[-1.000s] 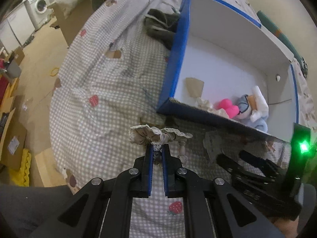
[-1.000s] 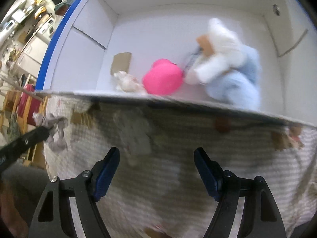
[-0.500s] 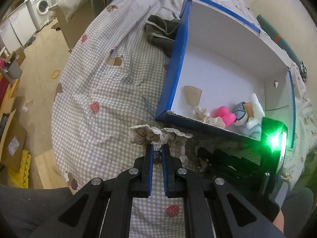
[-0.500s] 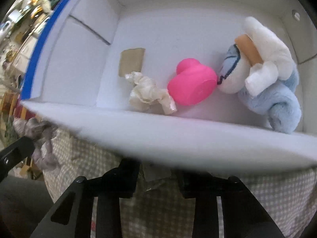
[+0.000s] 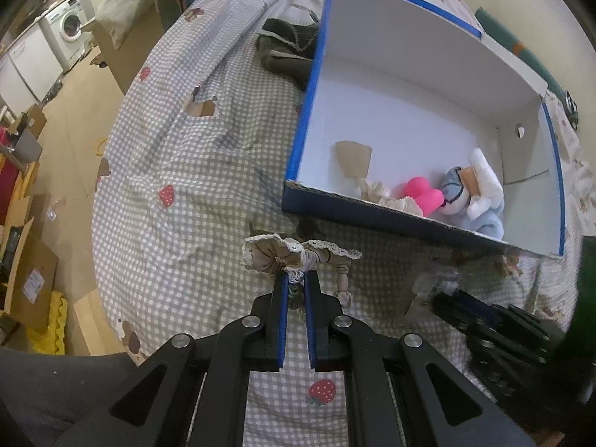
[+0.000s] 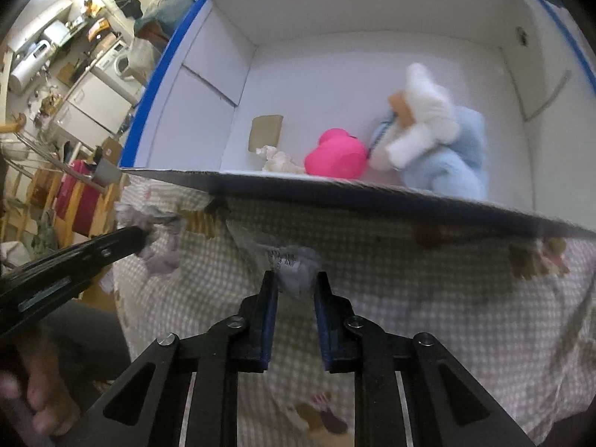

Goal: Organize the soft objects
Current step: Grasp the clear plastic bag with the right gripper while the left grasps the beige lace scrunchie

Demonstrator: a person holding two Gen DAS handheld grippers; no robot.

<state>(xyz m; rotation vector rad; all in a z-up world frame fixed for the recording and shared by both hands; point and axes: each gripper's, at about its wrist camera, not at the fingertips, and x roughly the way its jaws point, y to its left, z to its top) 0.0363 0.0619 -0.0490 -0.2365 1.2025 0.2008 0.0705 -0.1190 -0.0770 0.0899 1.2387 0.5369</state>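
Checked bedspread (image 5: 178,171): blue box (image 5: 309,108) holding toys; left gripper (image 5: 296,279) clamps lace-trimmed doll (image 5: 283,257); right gripper (image 6: 294,283) pinches pale cloth scrap (image 6: 296,268).

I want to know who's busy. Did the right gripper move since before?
Yes. The right gripper backed away from the box: its near wall loomed over the gripper before and now sits farther off. It also closed on a pale scrap.
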